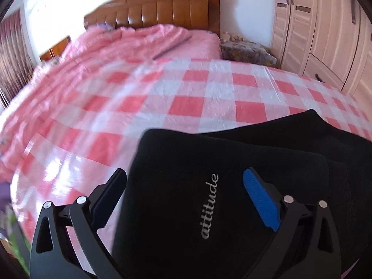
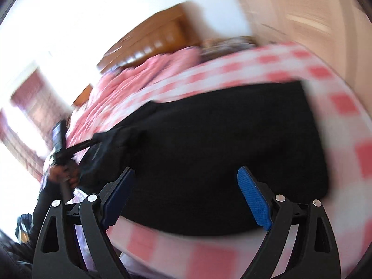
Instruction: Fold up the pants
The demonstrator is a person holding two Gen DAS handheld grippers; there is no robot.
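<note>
Black pants [image 1: 232, 186] lie part-folded on checked bedspread [image 1: 197, 88], near edge. Left gripper [image 1: 183, 197] spread wide over printed panel, nothing pinched; right gripper [image 2: 186, 195] likewise released above cloth. Fabric prob. soft, light, limp – best pinched at hem/folded edge, both layers

Right wrist view motion-blurred throughout; black pants [image 1: 232, 186] cut off at left wrist view's bottom edge.

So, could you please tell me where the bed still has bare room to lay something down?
Free: the checked sheet between the black pants and the rumpled pink quilt. Crowded: the near edge, taken up by the pants, and the headboard end under the quilt.
</note>
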